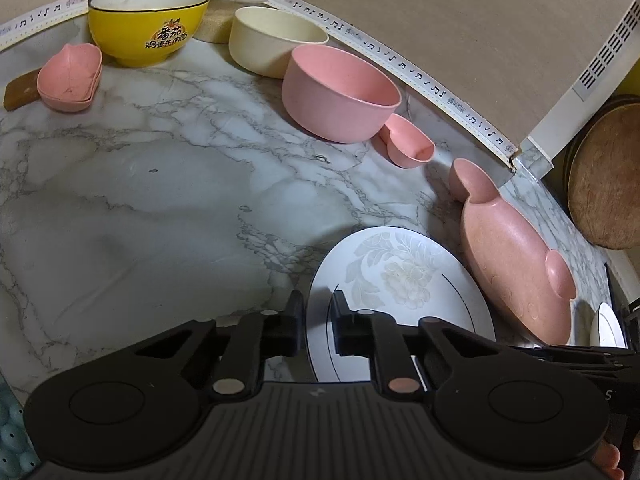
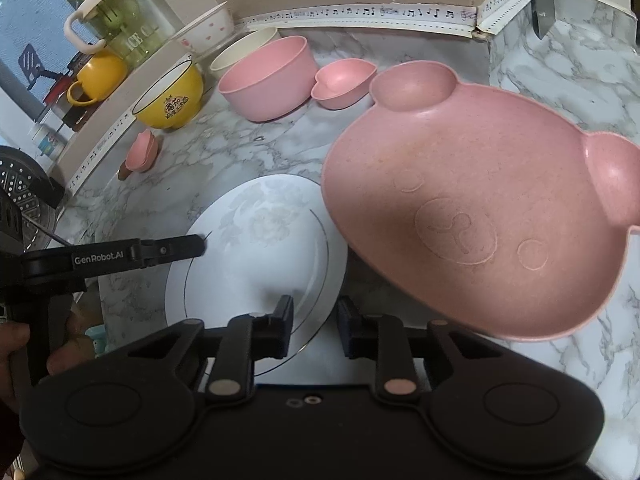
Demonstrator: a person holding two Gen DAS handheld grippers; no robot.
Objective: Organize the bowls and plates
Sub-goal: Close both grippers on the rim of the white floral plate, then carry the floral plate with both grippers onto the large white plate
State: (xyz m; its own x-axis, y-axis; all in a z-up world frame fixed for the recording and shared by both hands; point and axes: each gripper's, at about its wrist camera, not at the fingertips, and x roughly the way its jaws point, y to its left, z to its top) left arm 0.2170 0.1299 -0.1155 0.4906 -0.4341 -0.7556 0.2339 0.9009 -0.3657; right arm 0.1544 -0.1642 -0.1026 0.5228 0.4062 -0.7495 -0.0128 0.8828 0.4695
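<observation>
A white plate (image 1: 400, 272) (image 2: 256, 232) with a pale flower print and a thin dark ring lies on the marble counter (image 1: 160, 200). My left gripper (image 1: 318, 308) is shut on its left rim; from the right wrist view its fingertips (image 2: 202, 244) meet that edge. My right gripper (image 2: 316, 316) holds the near right rim, one finger over the plate and one outside it. A pink bear-shaped plate (image 1: 516, 248) (image 2: 480, 200) sits tilted, overlapping the white plate's right side.
Along the back wall stand a yellow bowl (image 1: 148, 28), a cream bowl (image 1: 272, 40), a pink bowl (image 1: 340, 92) and a small pink heart dish (image 1: 408, 144). Stacked small pink dishes (image 1: 70, 76) lie far left. A round wooden board (image 1: 608, 176) leans at right. A hand (image 2: 16, 344) grips the left tool.
</observation>
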